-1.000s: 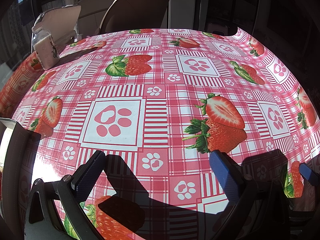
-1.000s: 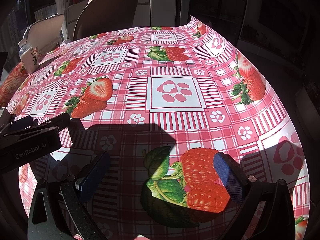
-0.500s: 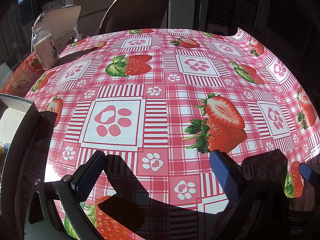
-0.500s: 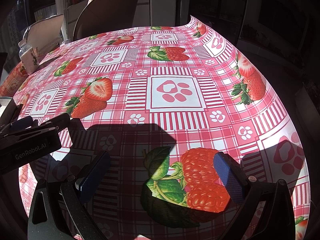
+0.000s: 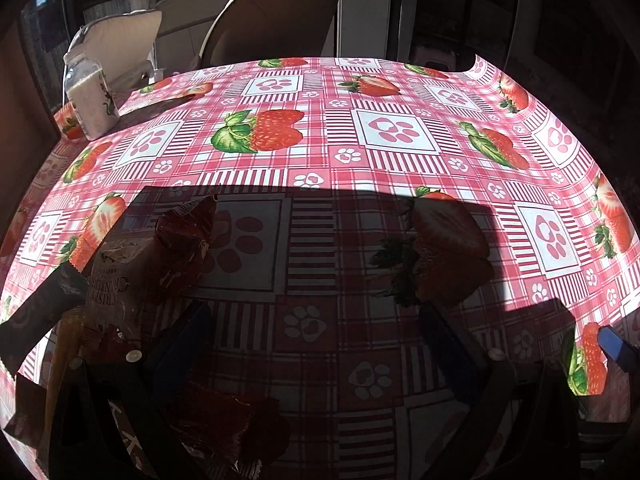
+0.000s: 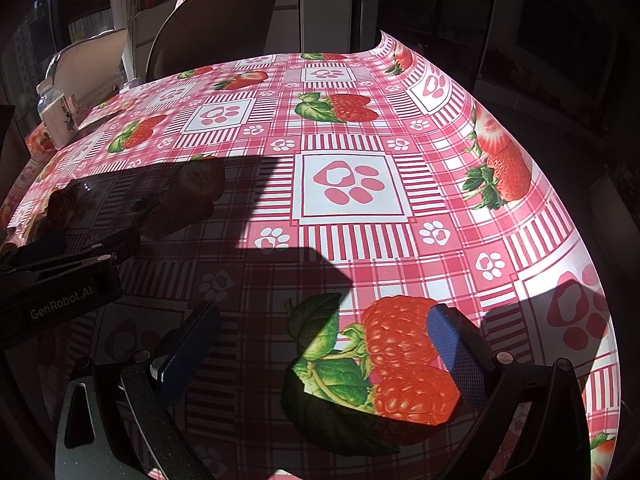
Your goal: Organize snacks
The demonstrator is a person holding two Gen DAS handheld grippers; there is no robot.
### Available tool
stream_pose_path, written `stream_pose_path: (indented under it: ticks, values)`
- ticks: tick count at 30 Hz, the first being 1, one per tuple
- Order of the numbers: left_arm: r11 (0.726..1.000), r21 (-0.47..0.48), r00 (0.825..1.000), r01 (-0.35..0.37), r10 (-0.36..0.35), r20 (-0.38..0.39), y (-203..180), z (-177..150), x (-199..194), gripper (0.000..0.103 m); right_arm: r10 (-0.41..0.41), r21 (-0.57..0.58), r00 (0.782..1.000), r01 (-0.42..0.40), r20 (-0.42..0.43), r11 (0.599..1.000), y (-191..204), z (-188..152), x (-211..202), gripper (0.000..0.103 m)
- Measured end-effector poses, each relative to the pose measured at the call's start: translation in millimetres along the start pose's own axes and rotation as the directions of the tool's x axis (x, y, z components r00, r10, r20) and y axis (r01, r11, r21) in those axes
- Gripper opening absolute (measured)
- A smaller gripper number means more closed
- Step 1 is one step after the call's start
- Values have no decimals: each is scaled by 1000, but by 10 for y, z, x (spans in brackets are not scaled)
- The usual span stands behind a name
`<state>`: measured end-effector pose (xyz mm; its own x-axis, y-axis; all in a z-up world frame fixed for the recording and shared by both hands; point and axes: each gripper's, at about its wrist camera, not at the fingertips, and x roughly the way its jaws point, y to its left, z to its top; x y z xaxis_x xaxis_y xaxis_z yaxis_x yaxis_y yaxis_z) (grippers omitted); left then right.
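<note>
Several snack packets lie heaped on the strawberry tablecloth (image 5: 400, 136) at the left of the left wrist view: a red-brown packet (image 5: 184, 240), a pale cranberry packet (image 5: 116, 284), a dark wrapper (image 5: 40, 320) and a yellow one (image 5: 64, 348). A red packet (image 5: 216, 420) lies low by the left finger. My left gripper (image 5: 312, 340) is open with nothing between its fingers. In the right wrist view my right gripper (image 6: 320, 350) is open over bare cloth. There the heap (image 6: 60, 208) is dim, behind the left gripper (image 6: 60, 284).
A jar of white powder (image 5: 90, 100) stands at the far left corner, also seen as the jar (image 6: 56, 120). A brown chair (image 5: 276, 12) and a cushion (image 5: 120, 40) stand beyond the far edge. A broad shadow (image 5: 340, 240) covers the middle. The cloth drops off at the right edge (image 6: 560, 200).
A box edge came in from the left and is now gone. Snack packets now lie heaped by my left gripper, and a wide shadow has spread over the middle. Both grippers stayed put.
</note>
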<state>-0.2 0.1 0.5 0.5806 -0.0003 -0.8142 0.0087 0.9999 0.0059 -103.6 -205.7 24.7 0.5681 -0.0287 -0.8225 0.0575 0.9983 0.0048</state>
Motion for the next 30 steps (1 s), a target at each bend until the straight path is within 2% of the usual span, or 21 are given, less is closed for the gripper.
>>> stream_pose_path:
  ticks: [10,13,16,17,19,20,22,26,27,29,30]
  values:
    - [1000,0,1000,0,0,0,3,-3,1,103,-2,-2,1000,2,-1,1000,8,3,0,103]
    - [1000,0,1000,0,0,0,2,-3,2,103,3,-1,996,-3,-90,1000,0,112,49,103]
    - [1000,0,1000,0,0,0,2,-3,2,103,11,-5,975,-12,-220,1000,-16,248,118,103]
    - [1000,0,1000,0,0,0,3,-4,2,103,19,-1,979,-19,-205,1000,-27,284,124,103]
    - [1000,0,1000,0,0,0,2,-3,2,103,26,-21,962,-33,-273,999,-23,335,179,103]
    - [1000,0,1000,0,0,0,2,-3,2,103,35,-34,939,-50,-343,998,-18,357,226,103]
    - [1000,0,1000,0,0,0,4,0,2,103,40,-60,921,-69,-388,996,-1,367,267,103]
    - [1000,-1,1000,-1,1,-3,2,0,1,103,34,-79,917,-71,-398,994,31,330,294,103]
    - [1000,-1,1000,0,0,-28,4,3,-6,103,38,-73,908,-76,-417,994,29,348,268,103]
    - [1000,-25,991,-18,14,-130,-1,59,2,103,48,-67,905,-84,-422,994,29,352,237,103]
    - [999,-33,984,-24,18,-178,-4,82,6,103,154,-3,897,-171,-415,985,8,329,200,103]
